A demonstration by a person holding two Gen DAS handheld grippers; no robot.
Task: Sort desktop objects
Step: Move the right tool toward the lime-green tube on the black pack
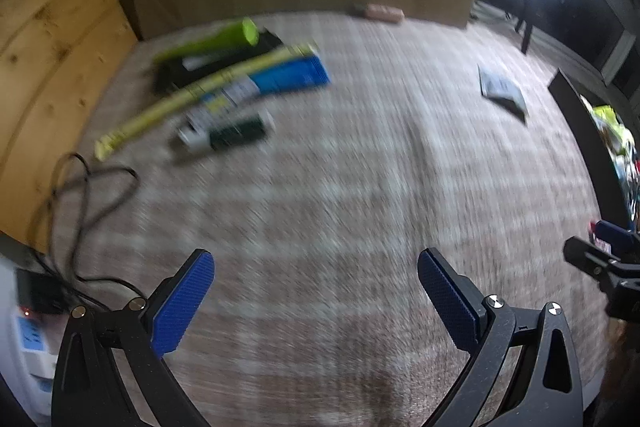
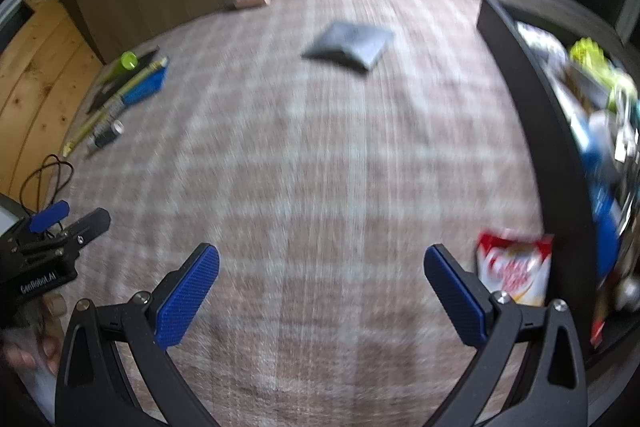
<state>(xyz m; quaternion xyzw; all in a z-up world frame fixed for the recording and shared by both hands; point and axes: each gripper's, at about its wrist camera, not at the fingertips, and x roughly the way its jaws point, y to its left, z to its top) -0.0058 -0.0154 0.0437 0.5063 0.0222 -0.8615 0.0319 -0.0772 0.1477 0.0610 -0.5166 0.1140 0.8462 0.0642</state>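
Both the left gripper (image 1: 316, 267) and right gripper (image 2: 322, 259) hang with jaws spread wide and empty, near the grey pouch (image 2: 348, 45) on the checked bench (image 2: 320, 167).

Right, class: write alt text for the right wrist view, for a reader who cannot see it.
The open right gripper, blue-padded and empty, hangs over a pinkish checked tablecloth. A red-and-white snack packet lies beside its right finger, against a black bin full of items. Farther off lie a grey pouch and, at left, a cluster of green, yellow and blue stationery.

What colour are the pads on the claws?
Blue, on black arms. The pads show best in the right wrist view, on the open right claw.
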